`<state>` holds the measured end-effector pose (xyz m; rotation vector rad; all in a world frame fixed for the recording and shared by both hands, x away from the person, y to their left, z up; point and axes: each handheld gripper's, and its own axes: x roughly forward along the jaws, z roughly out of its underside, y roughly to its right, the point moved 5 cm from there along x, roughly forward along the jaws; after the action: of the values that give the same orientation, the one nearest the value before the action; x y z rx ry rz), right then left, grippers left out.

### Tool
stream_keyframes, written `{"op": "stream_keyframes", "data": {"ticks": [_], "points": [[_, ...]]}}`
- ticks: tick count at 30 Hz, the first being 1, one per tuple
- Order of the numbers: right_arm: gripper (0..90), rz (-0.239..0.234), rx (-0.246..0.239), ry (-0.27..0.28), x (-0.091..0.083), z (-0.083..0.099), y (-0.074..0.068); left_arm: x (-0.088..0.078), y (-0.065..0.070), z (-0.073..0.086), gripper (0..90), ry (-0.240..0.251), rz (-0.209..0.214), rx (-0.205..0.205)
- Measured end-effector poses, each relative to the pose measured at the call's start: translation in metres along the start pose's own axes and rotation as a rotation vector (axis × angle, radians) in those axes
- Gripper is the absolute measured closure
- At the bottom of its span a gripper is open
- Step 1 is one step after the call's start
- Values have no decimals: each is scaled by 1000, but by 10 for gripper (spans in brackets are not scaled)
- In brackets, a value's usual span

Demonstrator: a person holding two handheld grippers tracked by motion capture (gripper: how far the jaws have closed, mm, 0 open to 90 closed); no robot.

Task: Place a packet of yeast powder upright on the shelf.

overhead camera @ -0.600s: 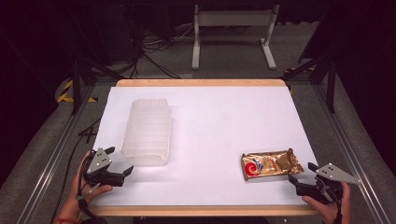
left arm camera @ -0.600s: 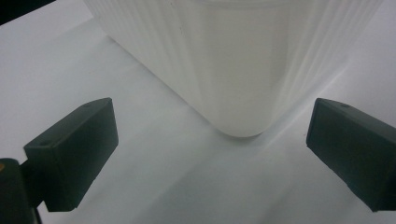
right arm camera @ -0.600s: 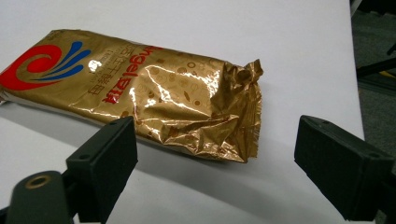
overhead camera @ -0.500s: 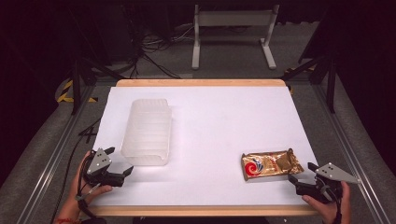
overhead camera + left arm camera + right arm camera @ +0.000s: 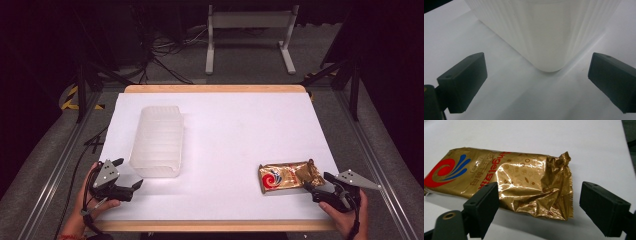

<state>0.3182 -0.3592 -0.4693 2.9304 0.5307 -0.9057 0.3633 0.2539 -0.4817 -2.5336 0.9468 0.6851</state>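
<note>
High view: nothing has shifted since the earlier frames. The left gripper [image 5: 131,186] rests at the near left of the table [image 5: 225,125], jaws spread, with a translucent ribbed plastic container [image 5: 157,141] just ahead of its fingers. The right gripper [image 5: 311,187] sits at the near right, jaws spread, fingertips just short of the crumpled end of a gold foil packet [image 5: 289,176].

Left gripper view: a rounded corner of the container [image 5: 544,32] stands ahead of and between the parted fingers [image 5: 464,80], untouched.

Right gripper view: the packet [image 5: 506,182] lies flat beyond the wide-apart fingers [image 5: 484,205], not pinched. Red and blue swirl logo; red lettering reads "Angel", followed by Chinese characters.
</note>
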Motion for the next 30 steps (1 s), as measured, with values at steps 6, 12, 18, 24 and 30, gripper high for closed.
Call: {"op": "stream_keyframes", "data": {"ticks": [6, 12, 18, 24, 30], "points": [[173, -5, 76, -36, 6, -2, 0, -1, 0, 1, 32, 0, -3, 0], [272, 5, 128, -75, 11, -1, -2, -2, 0, 1, 32, 1, -3, 1], [501, -22, 200, -70, 8, 1, 0, -2, 1, 1, 32, -5, 5, 8], [818, -58, 182, -63, 8, 0, -4, -2, 1, 1, 32, -2, 3, 6], [870, -65, 118, 3, 1, -10, -10, -2, 1, 1, 32, -1, 2, 5]]}}
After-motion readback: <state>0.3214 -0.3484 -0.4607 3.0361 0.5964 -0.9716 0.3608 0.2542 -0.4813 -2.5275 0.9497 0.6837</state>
